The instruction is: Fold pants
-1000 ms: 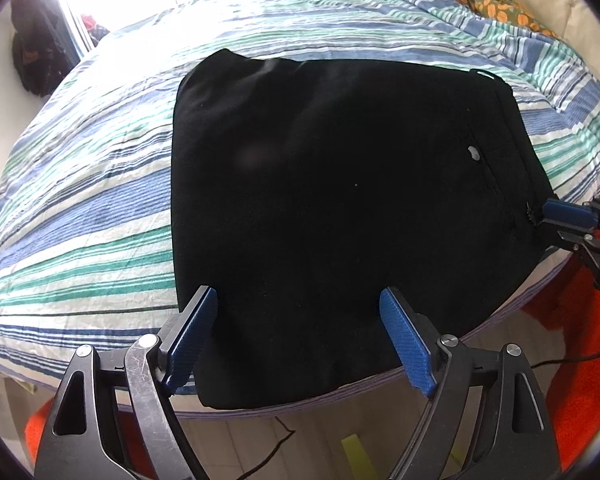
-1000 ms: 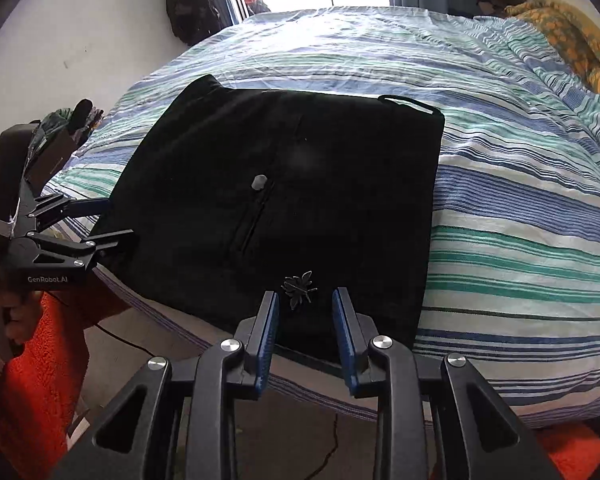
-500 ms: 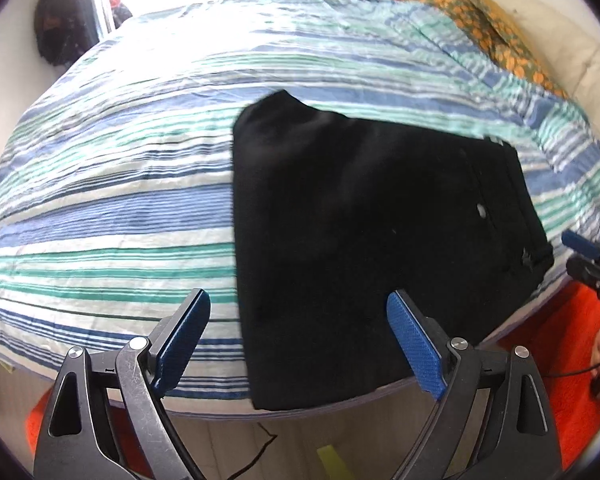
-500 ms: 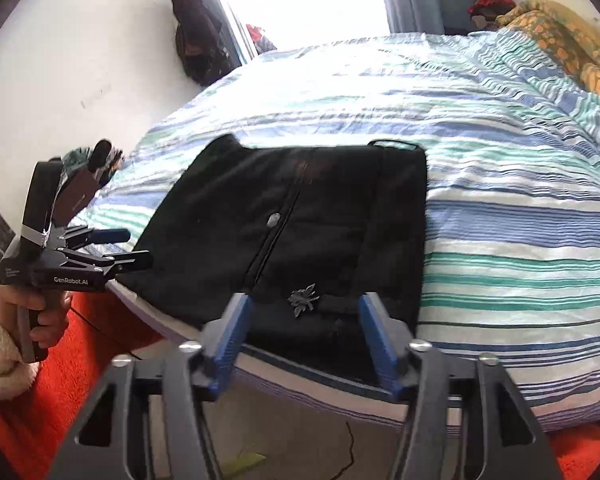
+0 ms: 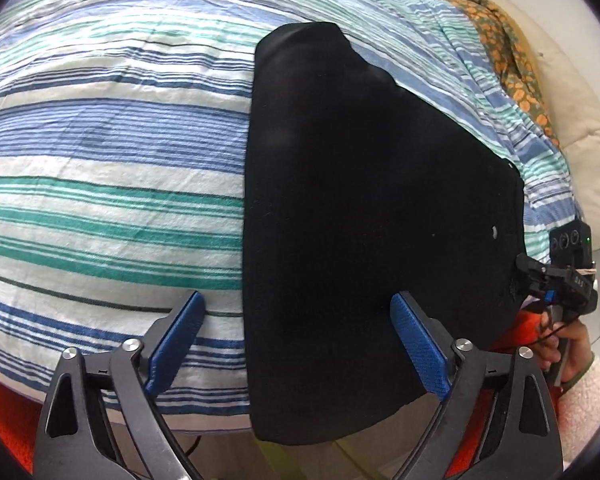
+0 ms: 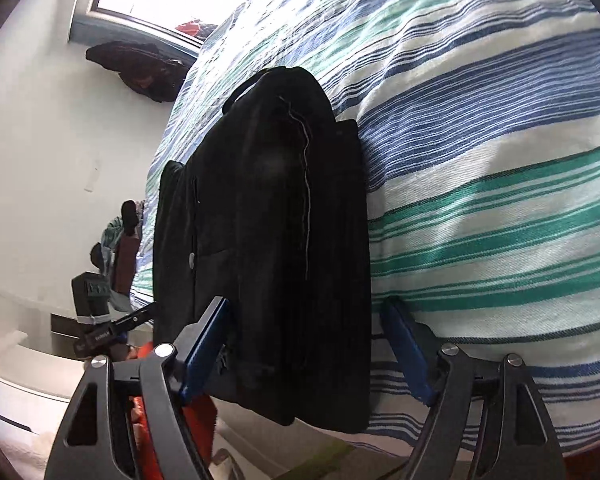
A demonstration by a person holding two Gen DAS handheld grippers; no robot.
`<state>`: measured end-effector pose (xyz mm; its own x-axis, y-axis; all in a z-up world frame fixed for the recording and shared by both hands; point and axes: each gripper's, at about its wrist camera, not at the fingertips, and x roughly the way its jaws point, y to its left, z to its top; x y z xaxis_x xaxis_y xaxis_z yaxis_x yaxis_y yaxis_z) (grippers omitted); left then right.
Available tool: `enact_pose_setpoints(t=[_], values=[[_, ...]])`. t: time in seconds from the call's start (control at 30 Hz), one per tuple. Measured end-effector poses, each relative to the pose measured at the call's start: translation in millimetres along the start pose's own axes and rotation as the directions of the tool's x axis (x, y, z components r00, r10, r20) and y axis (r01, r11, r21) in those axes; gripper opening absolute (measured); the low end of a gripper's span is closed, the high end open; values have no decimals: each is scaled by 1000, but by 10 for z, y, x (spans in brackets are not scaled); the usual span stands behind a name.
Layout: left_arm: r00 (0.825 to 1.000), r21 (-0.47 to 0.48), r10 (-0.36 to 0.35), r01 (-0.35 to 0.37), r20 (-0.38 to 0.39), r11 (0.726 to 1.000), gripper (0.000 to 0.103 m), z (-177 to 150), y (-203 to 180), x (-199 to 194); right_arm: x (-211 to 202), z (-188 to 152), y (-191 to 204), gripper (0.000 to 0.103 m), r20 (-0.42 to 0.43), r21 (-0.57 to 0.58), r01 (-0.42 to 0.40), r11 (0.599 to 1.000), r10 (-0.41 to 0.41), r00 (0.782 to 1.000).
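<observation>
Folded black pants lie on a striped bed, their near end overhanging its edge. The left gripper stands wide apart, its 2 pads straddling the pants' left edge. The right gripper, also apart, frames the near end. Lettering on the far gripper is unreadable. Since 0.5 s ago, both cameras have closed in and tilted.
</observation>
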<state>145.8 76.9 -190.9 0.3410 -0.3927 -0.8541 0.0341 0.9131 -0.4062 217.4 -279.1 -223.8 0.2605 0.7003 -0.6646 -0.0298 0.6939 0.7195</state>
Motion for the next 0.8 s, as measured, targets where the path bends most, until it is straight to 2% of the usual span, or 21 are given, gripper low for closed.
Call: enact_pose_setpoints(t=[0.03, 0.13, 0.2, 0.37, 0.5, 0.6, 0.7, 0.8], values=[[1000, 17, -6, 6, -9, 1000, 52, 12, -73, 7, 20, 7, 43, 52, -20, -26, 42, 999, -42, 999], [994, 103, 102, -107, 46, 989, 15, -23, -373, -127, -1, -36, 368, 37, -10, -182, 159, 970, -163, 987], [987, 150, 134, -147, 91, 978, 14, -24, -560, -274, -61, -73, 603, 34, 22, -244, 207, 948, -208, 978], [984, 161, 35, -63, 173, 985, 12, 184, -716, -709, -254, -10, 1076, 30, 75, -314, 157, 936, -140, 987], [969, 166, 29, -71, 244, 984, 12, 500, -739, -988, -257, 209, 1455, 30, 90, -369, 118, 922, -91, 992], [949, 153, 52, -103, 310, 983, 12, 857, -658, -1124, -186, 476, 1698, 30, 117, -414, 119, 903, -76, 990], [920, 135, 86, -148, 382, 980, 13, 1219, -527, -1196, -79, 834, 1875, 30, 161, -434, 122, 893, -56, 985], [897, 127, 142, -212, 418, 969, 18, 1537, -375, -1031, 96, 1206, 1913, 31, 199, -429, 144, 892, -62, 978]])
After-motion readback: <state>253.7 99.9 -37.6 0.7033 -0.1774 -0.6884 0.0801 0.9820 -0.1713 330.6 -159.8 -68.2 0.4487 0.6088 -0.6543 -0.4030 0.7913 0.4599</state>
